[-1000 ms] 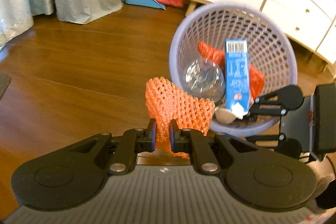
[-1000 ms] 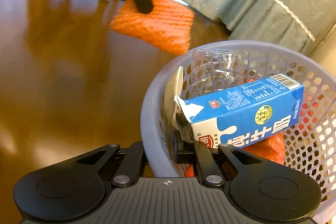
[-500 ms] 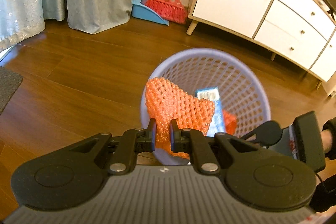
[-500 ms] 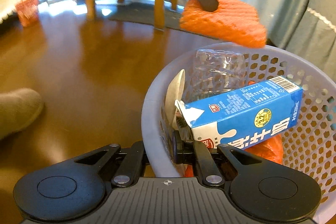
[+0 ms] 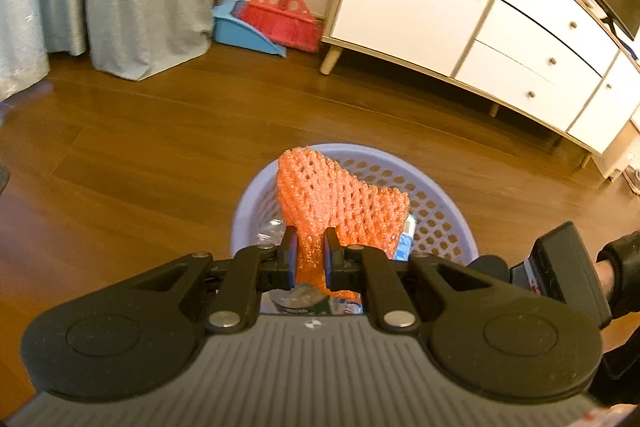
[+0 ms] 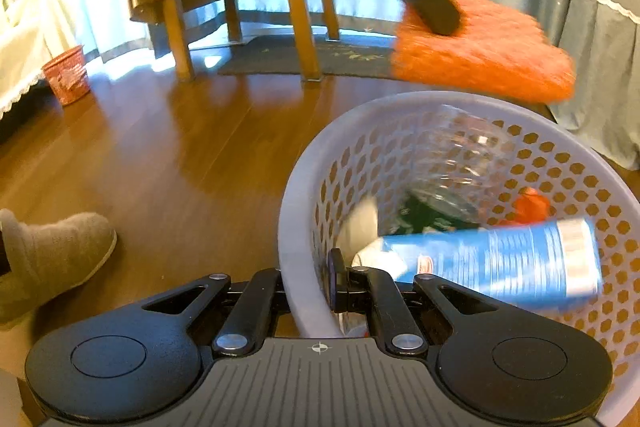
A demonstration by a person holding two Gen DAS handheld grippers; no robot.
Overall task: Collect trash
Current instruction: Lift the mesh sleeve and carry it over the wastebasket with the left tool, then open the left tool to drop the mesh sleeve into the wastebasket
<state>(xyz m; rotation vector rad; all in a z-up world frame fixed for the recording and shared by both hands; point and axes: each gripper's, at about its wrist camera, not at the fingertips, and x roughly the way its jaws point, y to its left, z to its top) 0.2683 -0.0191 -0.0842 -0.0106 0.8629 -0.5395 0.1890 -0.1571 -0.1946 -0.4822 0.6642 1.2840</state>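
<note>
Left tongs (image 5: 311,253) over basket with orange foam net; right tongs (image 6: 308,283) clamped on basket rim.

On the left, the left tongs are closed down to a narrow gap on the lower edge of the orange foam fruit net (image 5: 340,203), which hangs above the lavender perforated basket (image 5: 248,203), over its near side. To finish well, centre the net over the opening before letting go, since it appears light and could catch on the rim. On the right, the right tongs pinch the basket's near wall, one finger inside and one outside, steadying it. Inside lie a clear plastic bottle (image 6: 460,163) and a blue milk carton (image 6: 500,263), motion-blurred. The left tongs' base hides most of the contents from the left wrist view; the basket floor cannot be made out.
</note>
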